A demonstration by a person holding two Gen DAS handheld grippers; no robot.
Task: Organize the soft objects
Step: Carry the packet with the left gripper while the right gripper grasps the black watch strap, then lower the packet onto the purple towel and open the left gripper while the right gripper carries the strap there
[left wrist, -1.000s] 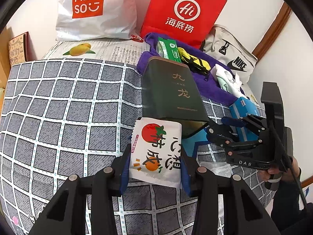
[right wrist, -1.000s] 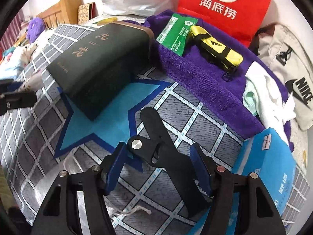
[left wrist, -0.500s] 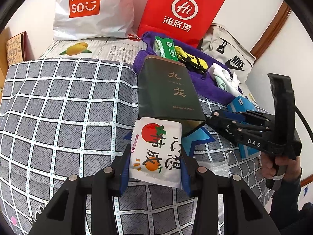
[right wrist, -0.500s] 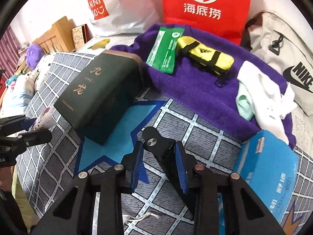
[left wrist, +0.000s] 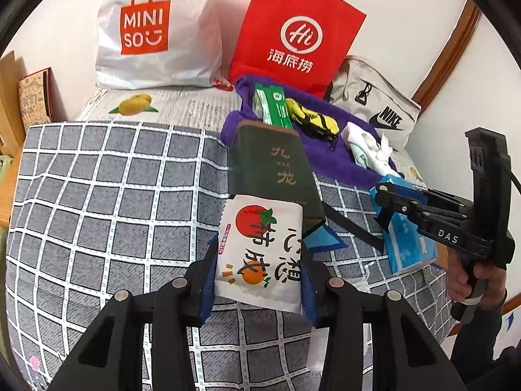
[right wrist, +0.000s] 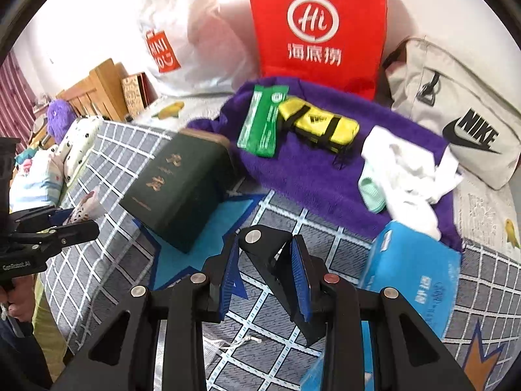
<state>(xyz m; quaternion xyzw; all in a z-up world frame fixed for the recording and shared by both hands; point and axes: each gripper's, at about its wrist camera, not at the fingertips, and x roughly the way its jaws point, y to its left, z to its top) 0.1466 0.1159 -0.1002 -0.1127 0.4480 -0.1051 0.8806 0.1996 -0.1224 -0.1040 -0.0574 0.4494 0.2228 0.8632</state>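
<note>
My left gripper (left wrist: 259, 260) is shut on a white tissue pack (left wrist: 260, 251) printed with a red fruit and an orange one, held above the checked bed cover (left wrist: 97, 211). My right gripper (right wrist: 265, 270) is shut on a black hinged plastic piece (right wrist: 263, 244) with a silver rivet, lifted clear of the cover. In the left wrist view the right gripper (left wrist: 390, 198) hovers at the right with the black piece (left wrist: 351, 228) hanging from it. Behind lies a purple towel (right wrist: 309, 176) carrying a green packet (right wrist: 263, 123), a yellow pouch (right wrist: 319, 123) and white cloth (right wrist: 407, 169).
A dark green box (right wrist: 182, 189) lies on a blue star patch mid-bed. A blue tissue box (right wrist: 413, 267) sits at the right. A red paper bag (right wrist: 319, 22), a white Miniso bag (left wrist: 153, 36) and a grey Nike bag (right wrist: 462, 120) line the wall. Pillows and a wooden headboard (right wrist: 97, 88) stand left.
My right gripper's jaws closed onto the black hinged piece and lifted it off the cover. The left gripper with the tissue pack stayed put.
</note>
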